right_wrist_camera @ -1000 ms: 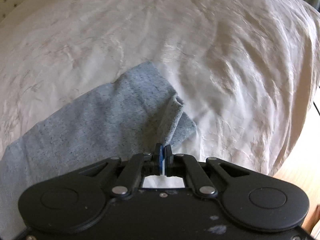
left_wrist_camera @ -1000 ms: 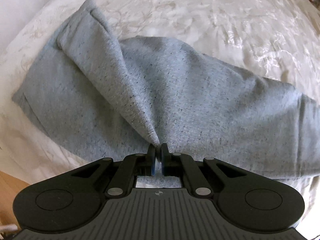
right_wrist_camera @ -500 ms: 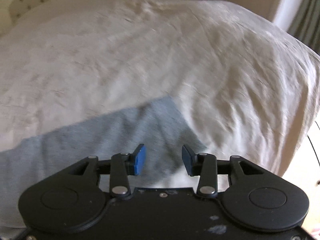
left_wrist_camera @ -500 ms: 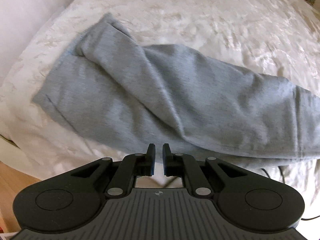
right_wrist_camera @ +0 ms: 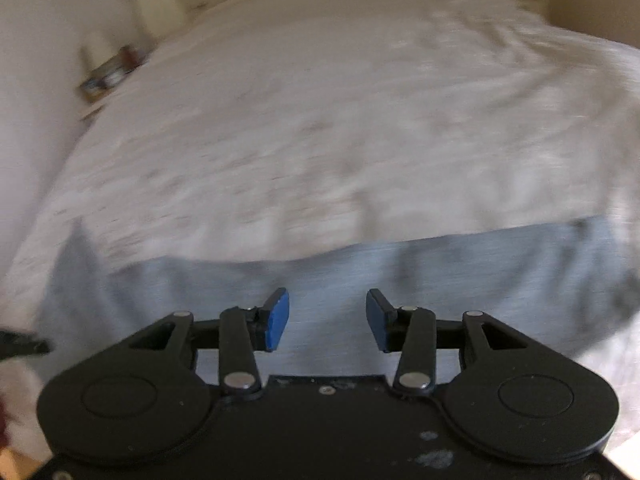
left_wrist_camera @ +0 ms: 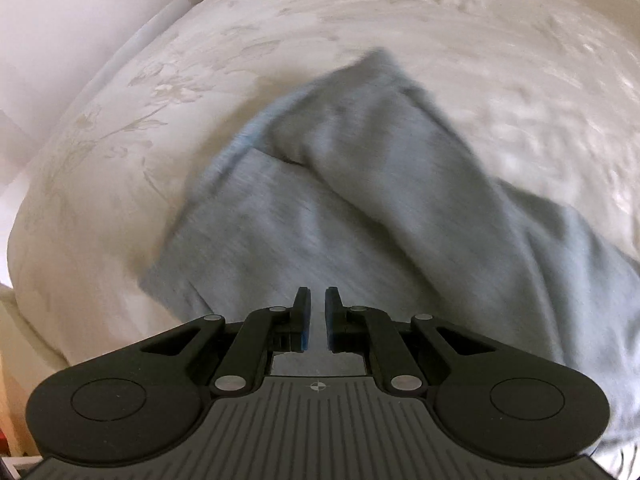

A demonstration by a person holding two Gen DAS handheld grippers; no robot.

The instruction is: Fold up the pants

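Observation:
The grey pants [left_wrist_camera: 360, 208] lie on a white bed cover [left_wrist_camera: 460, 28], one layer folded over another with a raised ridge running to the far end. My left gripper [left_wrist_camera: 317, 312] hovers over the near edge of the pants, its jaws a narrow gap apart and holding nothing. In the right wrist view the pants [right_wrist_camera: 340, 272] lie as a flat grey band across the near edge of the bed. My right gripper [right_wrist_camera: 327, 318] is wide open and empty just above that band. Both views are blurred by motion.
The bed cover [right_wrist_camera: 340, 120] fills most of both views. A white wall [left_wrist_camera: 80, 28] stands at the left. Small objects sit on a ledge [right_wrist_camera: 108, 76] at the far left of the bed. The bed's near edge drops to a wooden floor [right_wrist_camera: 624, 452].
Both grippers let go of the pants, which now lie on the bed. The right gripper opened wide and swung to face the pants' long side. The left gripper opened slightly and moved left.

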